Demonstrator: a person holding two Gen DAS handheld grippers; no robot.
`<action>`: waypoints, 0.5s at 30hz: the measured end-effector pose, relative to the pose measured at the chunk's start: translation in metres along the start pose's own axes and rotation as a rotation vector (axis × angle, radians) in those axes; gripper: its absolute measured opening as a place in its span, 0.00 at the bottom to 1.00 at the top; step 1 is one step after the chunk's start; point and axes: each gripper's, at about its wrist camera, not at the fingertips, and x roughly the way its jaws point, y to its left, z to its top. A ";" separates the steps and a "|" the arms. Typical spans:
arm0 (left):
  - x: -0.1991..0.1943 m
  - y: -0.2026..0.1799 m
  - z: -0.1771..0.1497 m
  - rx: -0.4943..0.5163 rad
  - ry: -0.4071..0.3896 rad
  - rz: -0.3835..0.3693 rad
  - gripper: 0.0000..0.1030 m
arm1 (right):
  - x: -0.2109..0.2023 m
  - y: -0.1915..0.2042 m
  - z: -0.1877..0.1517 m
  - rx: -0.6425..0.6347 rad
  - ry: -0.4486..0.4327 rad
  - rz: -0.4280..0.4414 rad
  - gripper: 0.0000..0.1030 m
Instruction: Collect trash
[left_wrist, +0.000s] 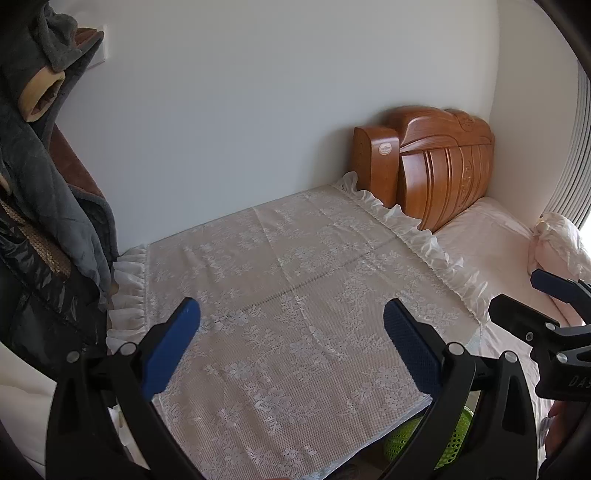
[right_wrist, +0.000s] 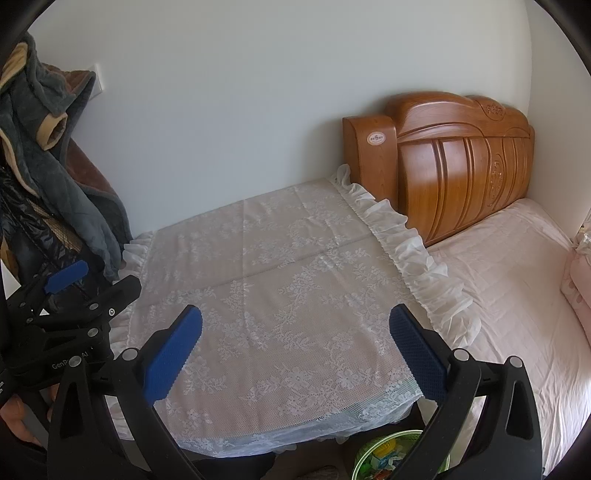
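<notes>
My left gripper (left_wrist: 291, 314) hovers open over a table draped in a white lace cloth (left_wrist: 295, 258), with nothing between its blue pads. My right gripper (right_wrist: 295, 321) is open too, above the same lace cloth (right_wrist: 288, 258) and likewise empty. A green mesh basket (right_wrist: 364, 452) stands on the floor under the table's near right corner, holding colourful scraps (right_wrist: 384, 458). In the left wrist view only part of the basket (left_wrist: 458, 435) shows. No loose trash is visible on the cloth.
A wooden headboard (right_wrist: 454, 162) and a bed with a pink sheet (right_wrist: 517, 295) lie right of the table. Dark clothes (left_wrist: 44, 184) hang at the left. A white wall runs behind. One blue pad (left_wrist: 554, 286) of the right gripper shows at the right edge.
</notes>
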 end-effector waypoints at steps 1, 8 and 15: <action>0.000 0.000 0.000 0.000 0.001 -0.001 0.92 | 0.000 0.000 0.000 0.000 0.000 0.000 0.98; 0.001 0.000 0.000 0.001 0.001 -0.001 0.93 | 0.000 0.000 -0.001 0.001 0.001 -0.001 0.98; 0.000 0.001 -0.001 0.001 0.003 0.000 0.92 | -0.002 0.002 -0.002 -0.007 0.003 0.002 0.98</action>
